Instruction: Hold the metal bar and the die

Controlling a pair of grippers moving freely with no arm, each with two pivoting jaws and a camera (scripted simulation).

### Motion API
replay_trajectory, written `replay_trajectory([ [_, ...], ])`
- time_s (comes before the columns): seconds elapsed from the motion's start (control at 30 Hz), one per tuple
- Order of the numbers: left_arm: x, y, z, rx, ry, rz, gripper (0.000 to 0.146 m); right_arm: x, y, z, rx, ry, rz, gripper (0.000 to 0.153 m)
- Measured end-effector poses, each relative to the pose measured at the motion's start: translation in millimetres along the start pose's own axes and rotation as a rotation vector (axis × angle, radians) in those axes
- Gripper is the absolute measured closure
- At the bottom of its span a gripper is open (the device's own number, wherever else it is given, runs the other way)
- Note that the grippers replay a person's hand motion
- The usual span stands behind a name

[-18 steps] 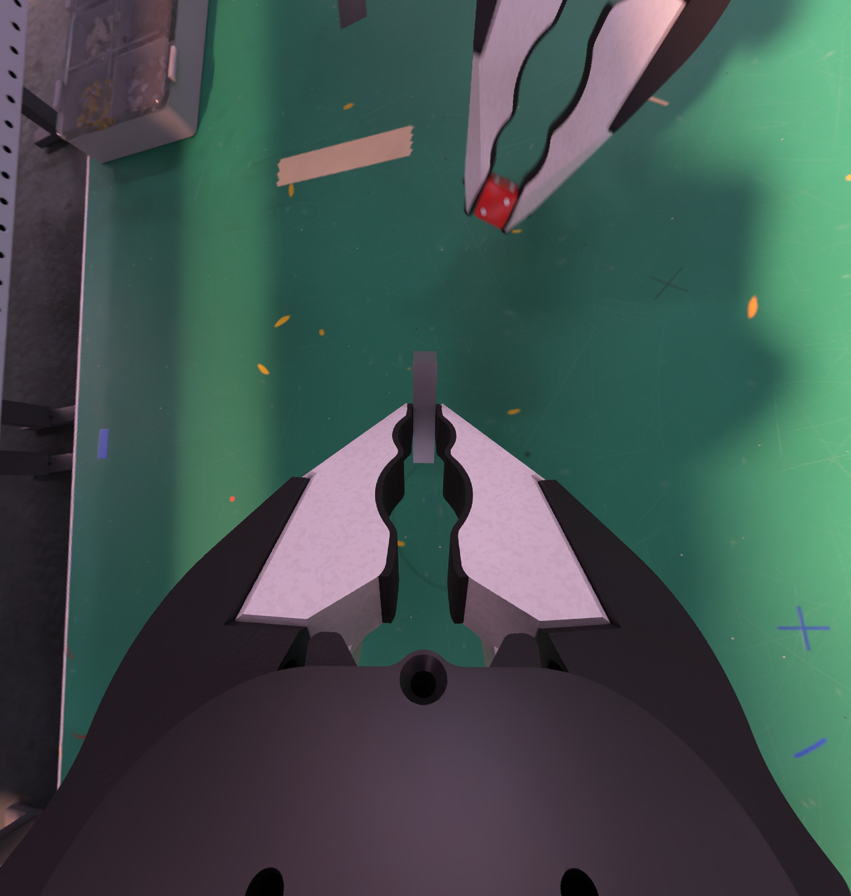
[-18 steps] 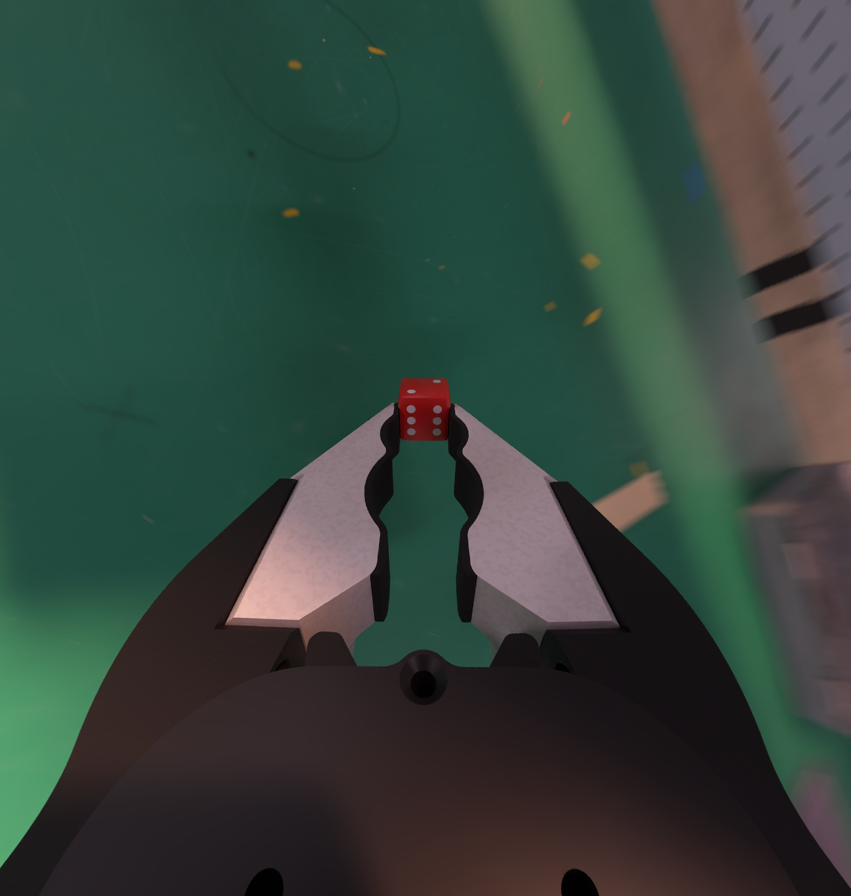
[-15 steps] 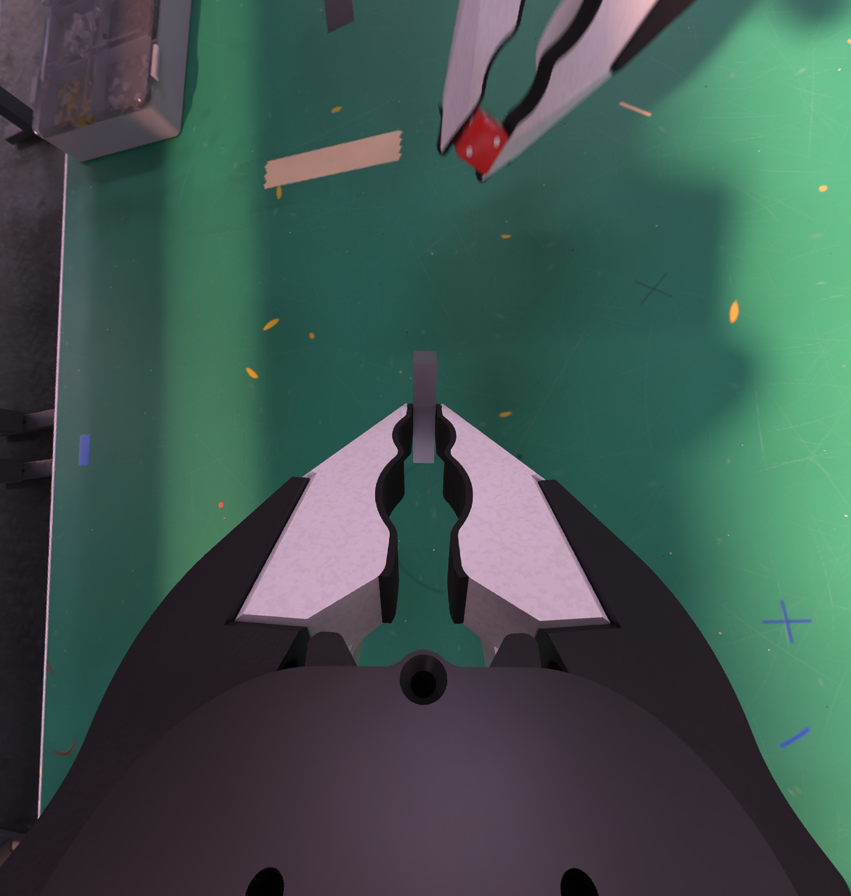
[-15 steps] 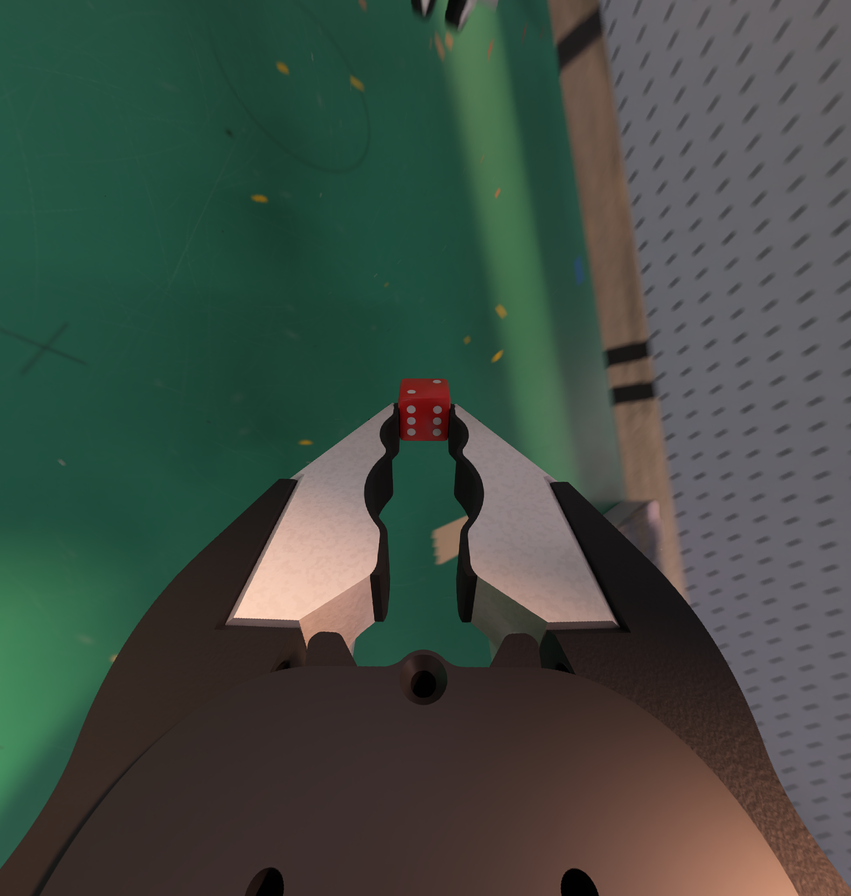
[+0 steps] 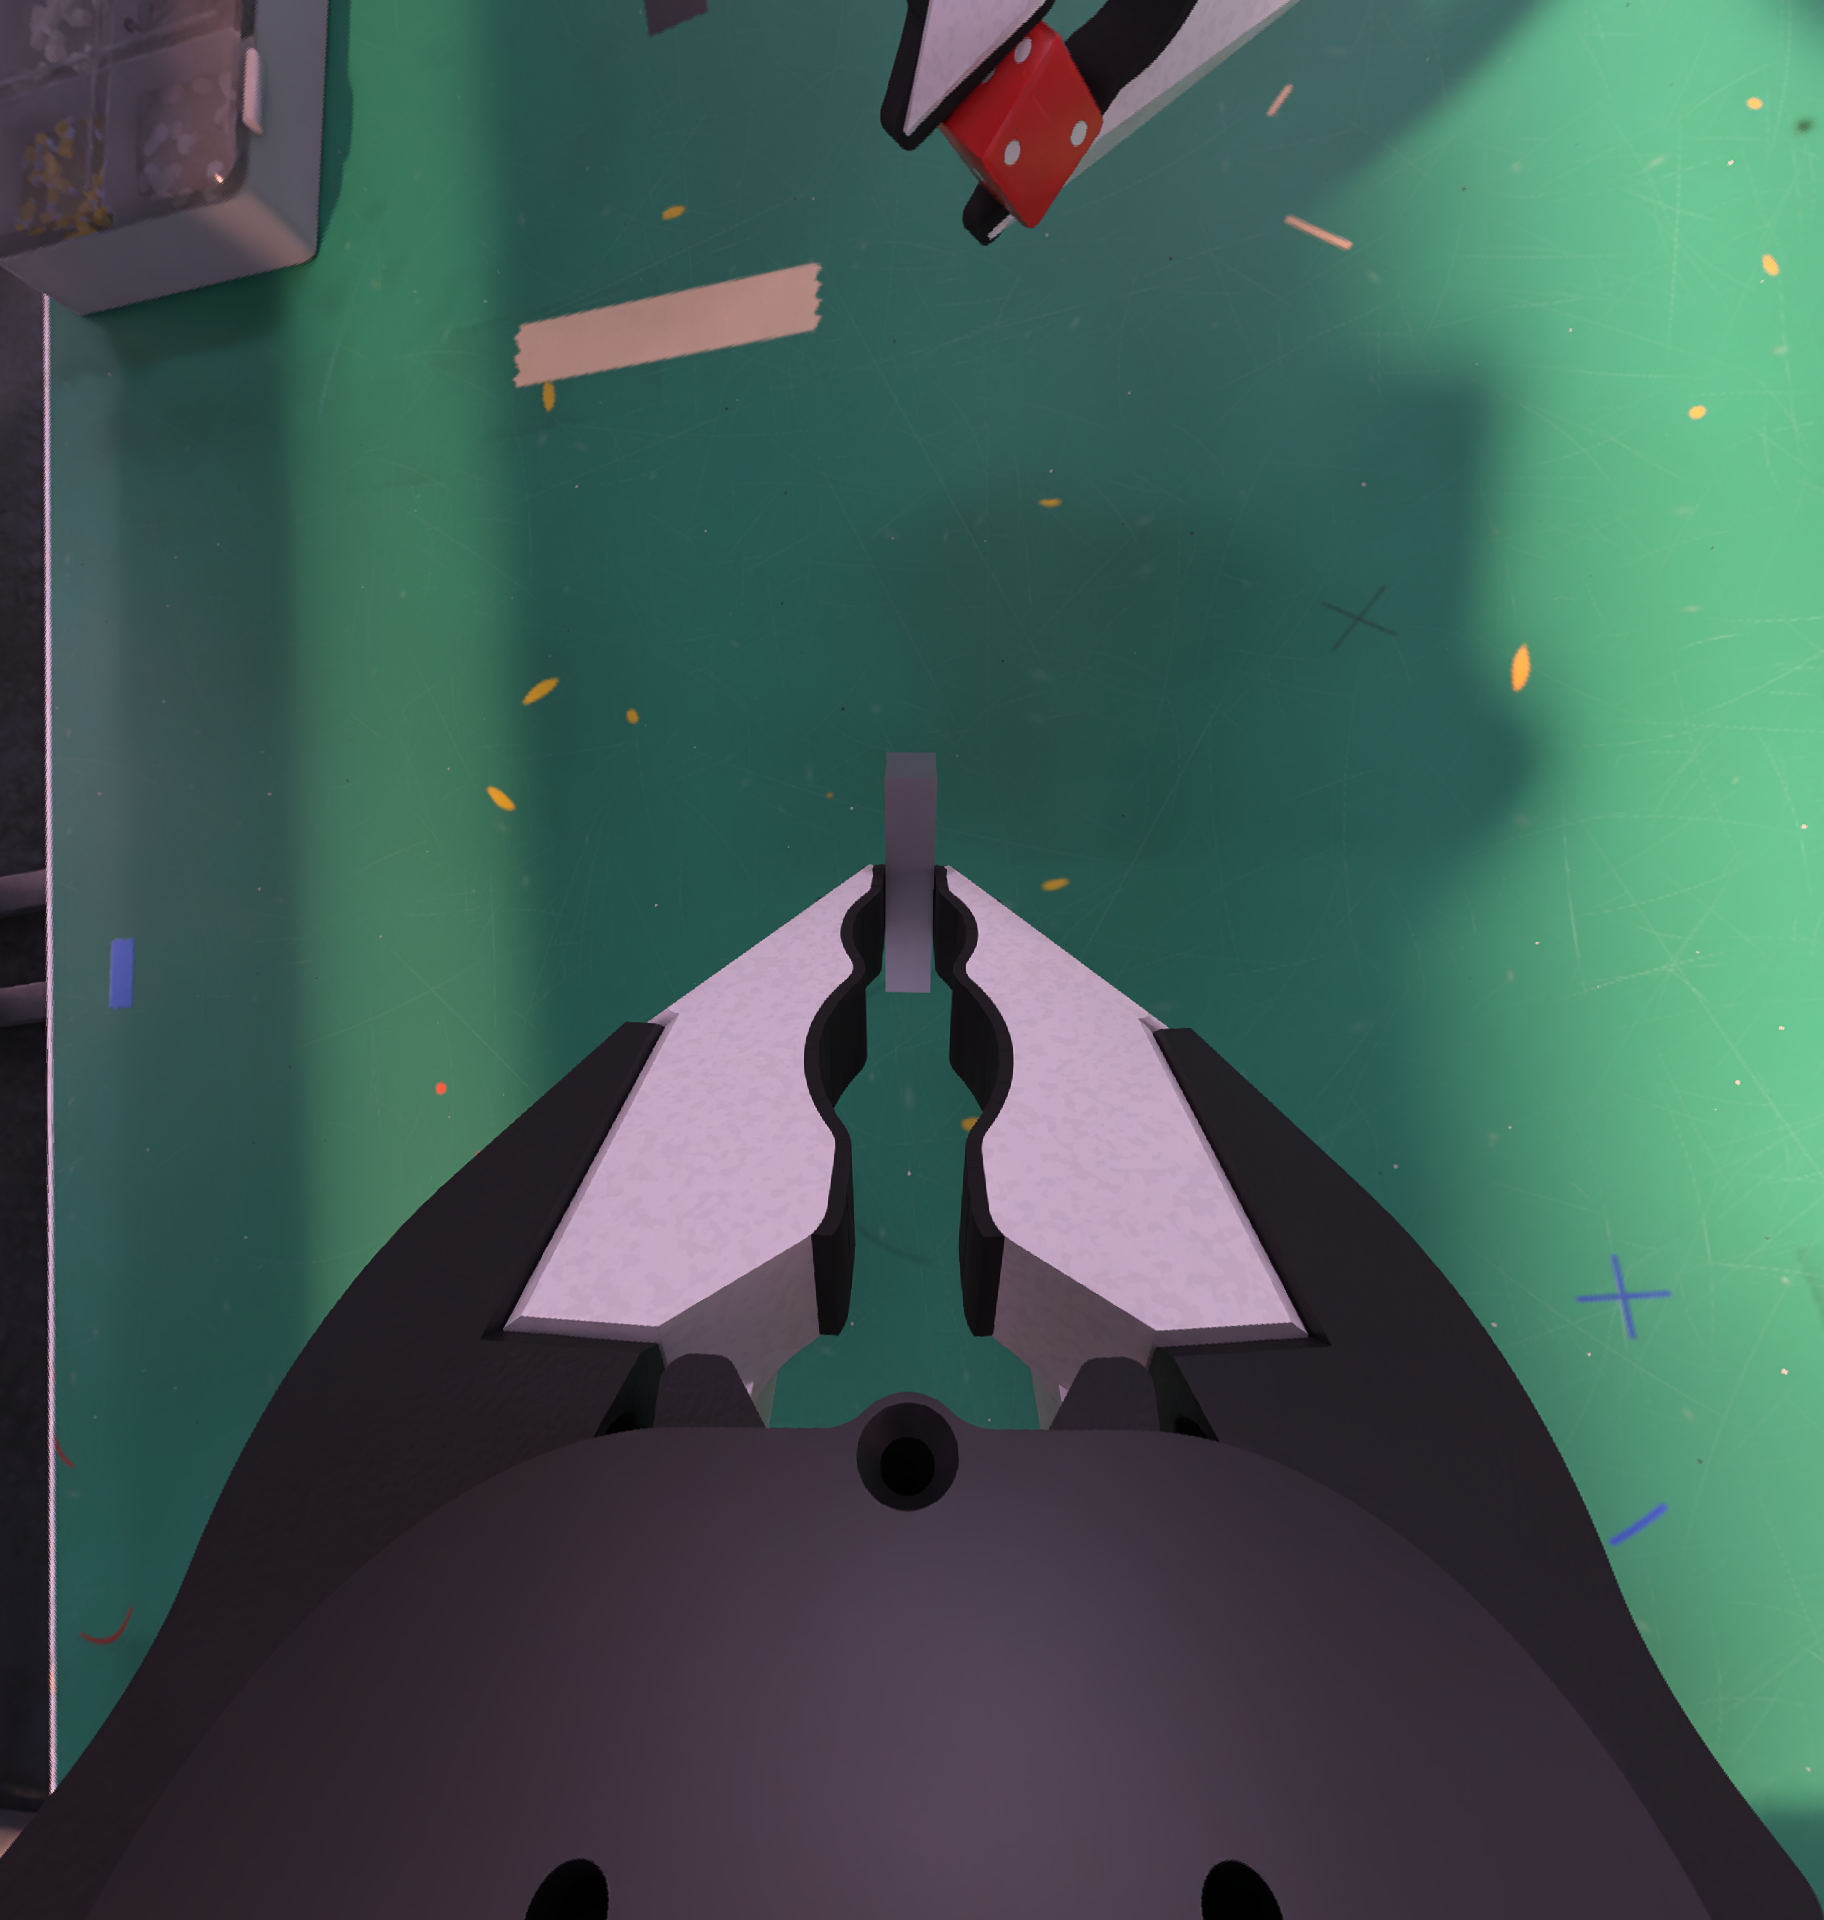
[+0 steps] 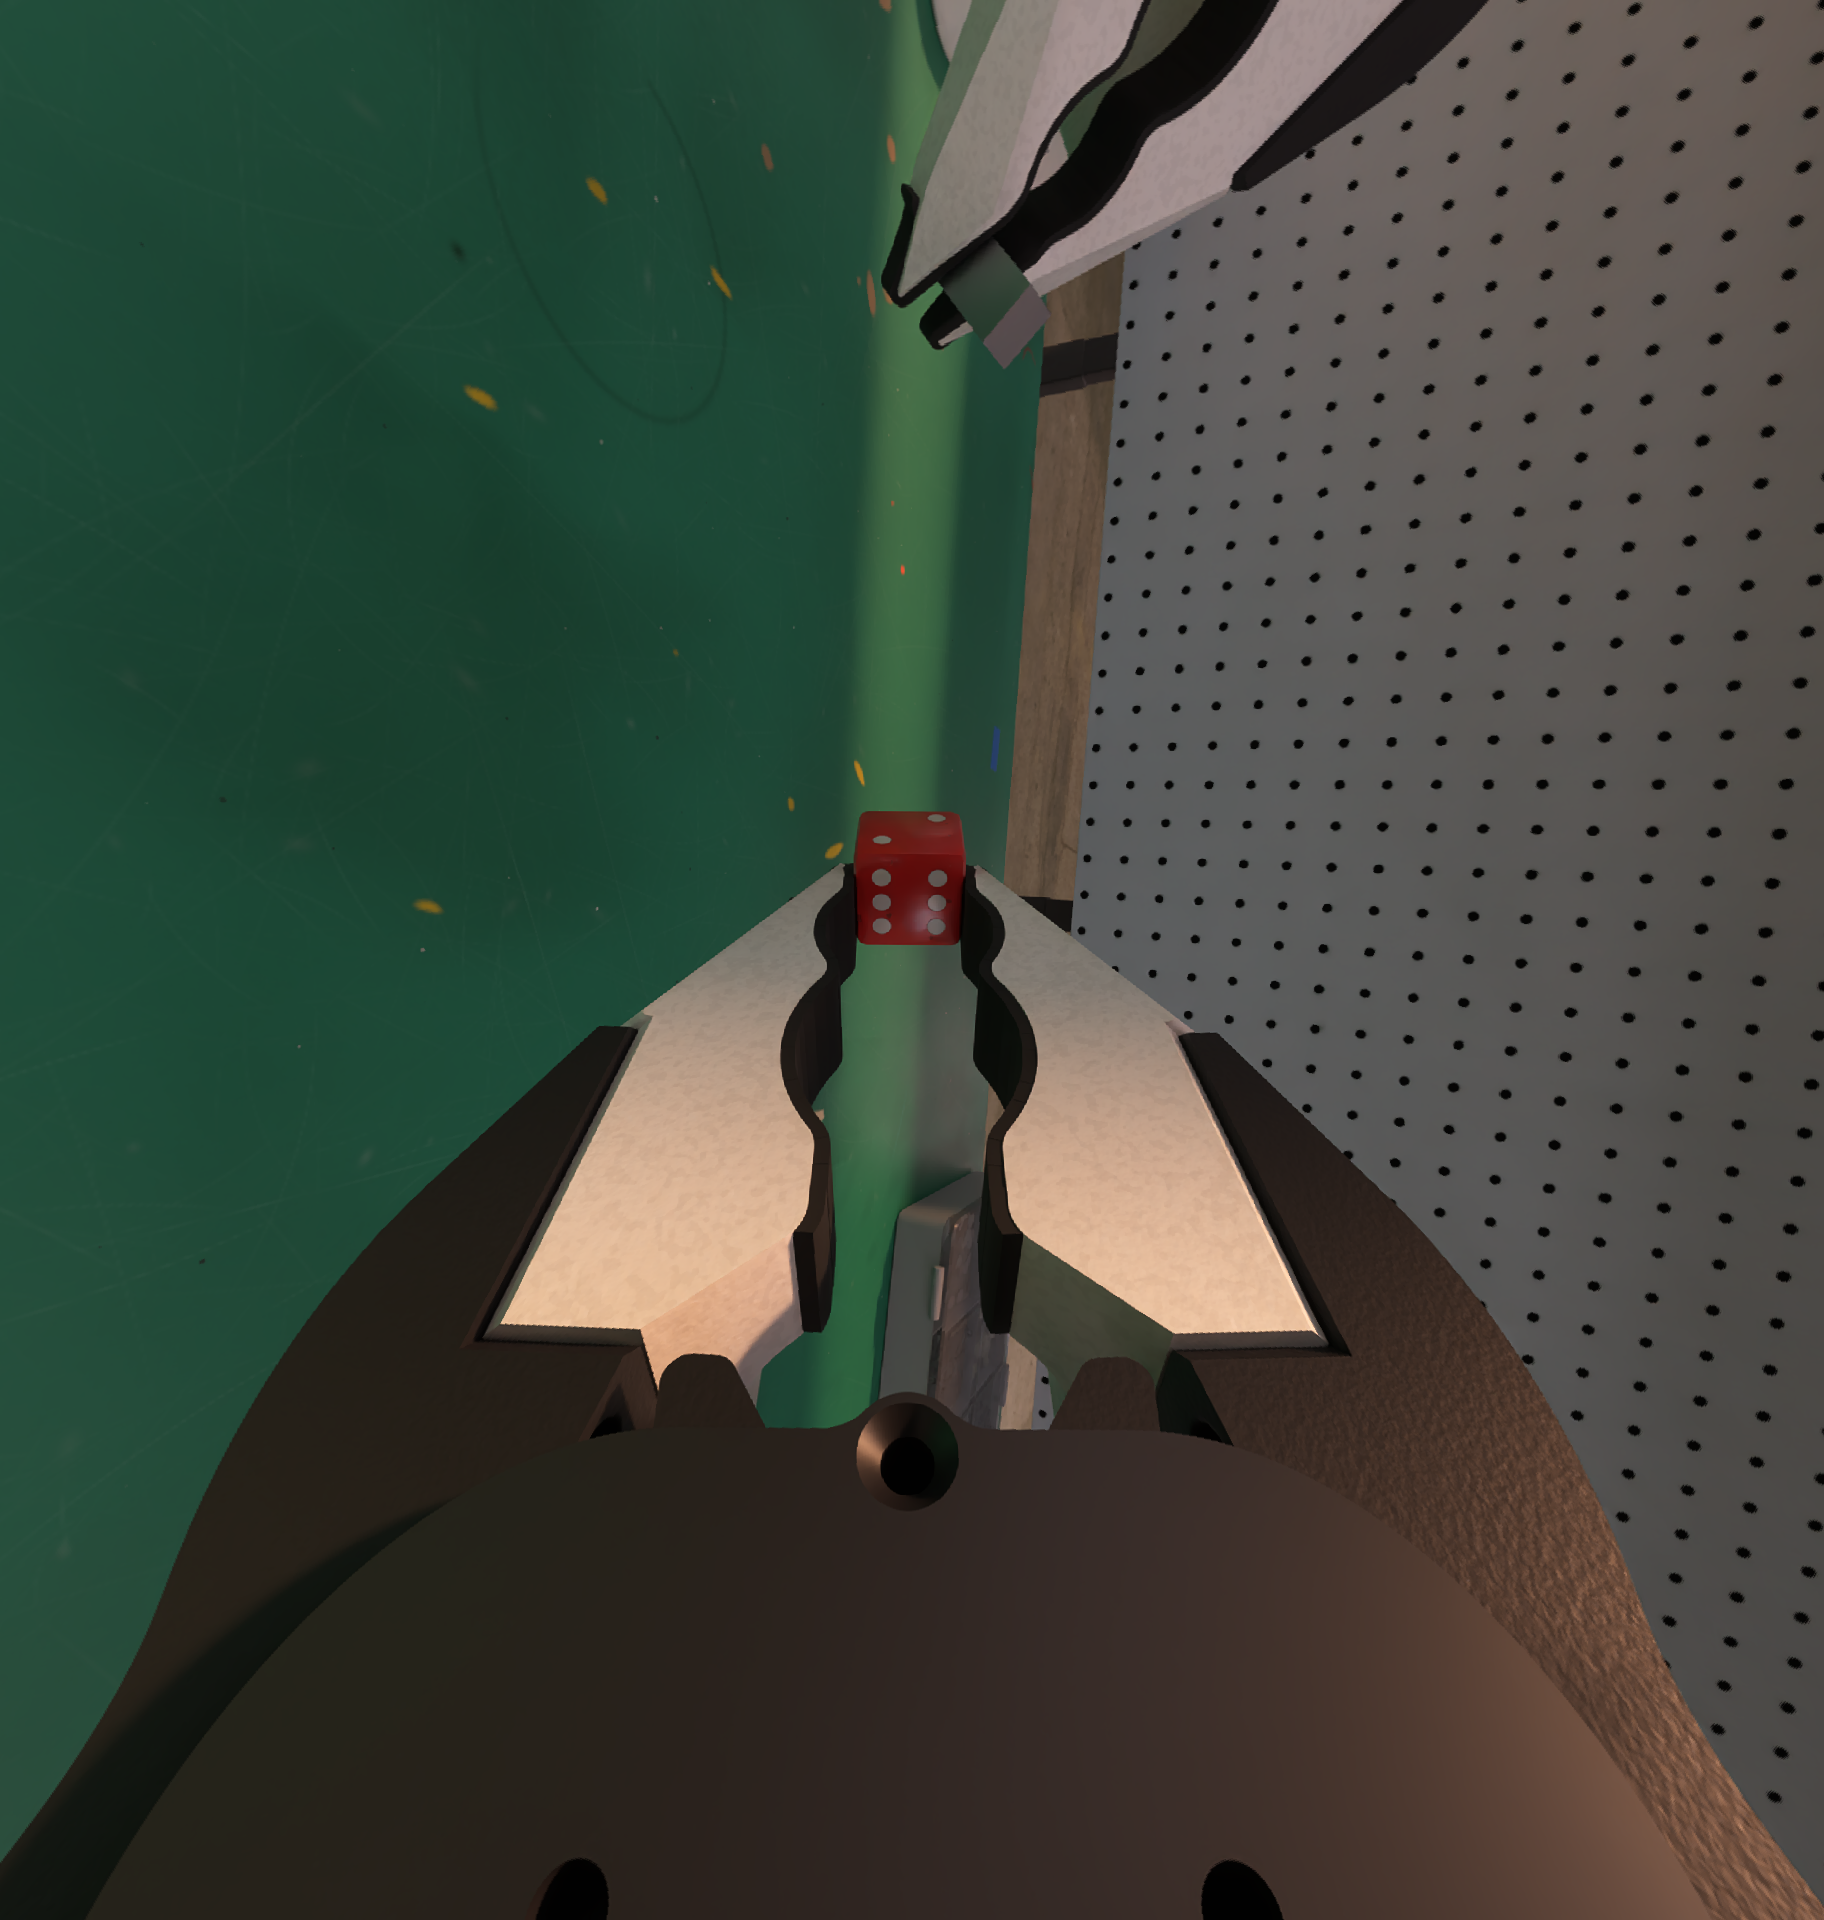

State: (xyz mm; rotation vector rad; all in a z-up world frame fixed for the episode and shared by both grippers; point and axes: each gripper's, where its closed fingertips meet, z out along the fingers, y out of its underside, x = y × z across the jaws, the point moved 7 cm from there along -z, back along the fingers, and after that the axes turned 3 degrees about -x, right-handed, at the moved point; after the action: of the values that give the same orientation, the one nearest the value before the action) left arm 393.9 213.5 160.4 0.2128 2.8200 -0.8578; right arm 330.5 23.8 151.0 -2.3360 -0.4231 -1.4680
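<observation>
1. Since the earlier frames the right gripper (image 6: 909, 883) has swung round, so its view now takes in the pegboard wall (image 6: 1510, 727) and the other gripper, and in the left wrist view it sits nearer the top edge and looms larger.
2. Red die (image 6: 909, 879) with white pips is pinched between the right gripper's tips, lifted clear of the green surface (image 6: 316, 727); it also shows in the left wrist view (image 5: 1027, 120).
3. Grey metal bar (image 5: 909, 873) is clamped upright between the tips of the left gripper (image 5: 909, 883), its top end standing past them, also off the surface (image 5: 679, 571).
4. From the right wrist view the left gripper (image 6: 975, 312) hangs at the top, bar end (image 6: 1012, 327) poking from its tips.
5. A clear lidded box (image 5: 129, 135) stands at the surface's far left corner; it holds small pale and yellowish bits, too blurred to tell what they are.
6. A strip of tan tape (image 5: 669, 322) lies flat between box and die, among orange flecks and pen crosses.
</observation>
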Motion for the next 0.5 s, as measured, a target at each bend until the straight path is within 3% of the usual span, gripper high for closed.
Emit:
replay_trajectory([
  [0.3, -1.2, -0.8, 0.5, -0.001, 0.005, 0.002, 0.138, 1.5, -1.4, -0.9, -0.002, 0.0, -0.036, 0.134],
  [0.5, -7.1, 1.8, 0.3, 0.021, 0.137, -0.103, 0.138, -2.6, -1.5, -0.3, 0.001, 0.119, -0.214, 0.134],
])
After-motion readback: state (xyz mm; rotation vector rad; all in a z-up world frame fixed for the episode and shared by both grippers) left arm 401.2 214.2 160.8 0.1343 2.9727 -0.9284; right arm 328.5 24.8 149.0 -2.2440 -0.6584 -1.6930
